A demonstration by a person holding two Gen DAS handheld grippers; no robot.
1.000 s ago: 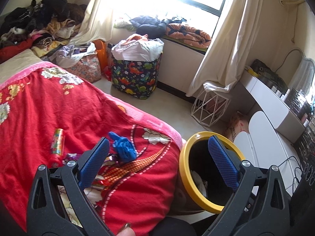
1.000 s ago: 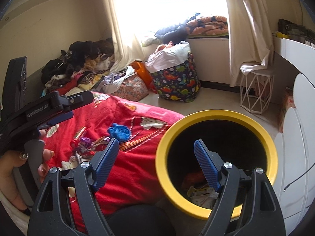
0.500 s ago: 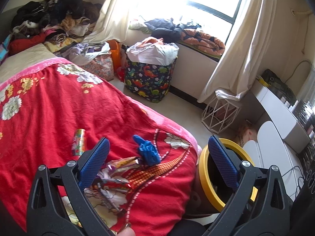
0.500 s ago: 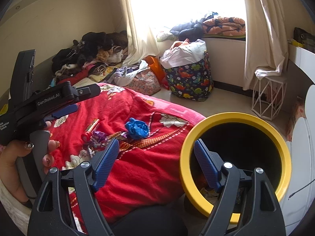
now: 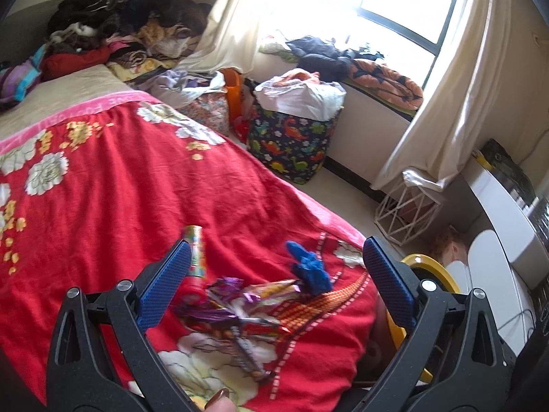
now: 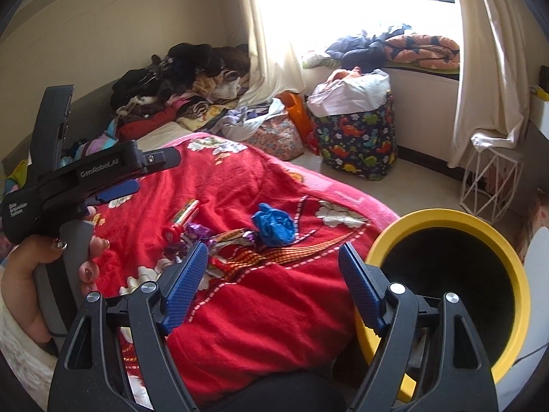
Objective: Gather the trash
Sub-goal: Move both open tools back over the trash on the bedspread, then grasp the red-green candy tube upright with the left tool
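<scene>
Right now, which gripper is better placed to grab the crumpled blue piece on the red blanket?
Probably the right gripper: open, empty, with the blue wad just ahead between its fingers and the yellow bin beside it. The left gripper frames the wrappers instead.

Dinosaur-print hamper (image 5: 291, 144) on floor below window (image 5: 408, 3); clothes pile (image 5: 120, 27) far left of hamper; white wire stand (image 5: 405, 213) right of hamper.

"GenRobot.AI" printed on left claw (image 6: 135, 185) body; smaller label unreadable.
</scene>
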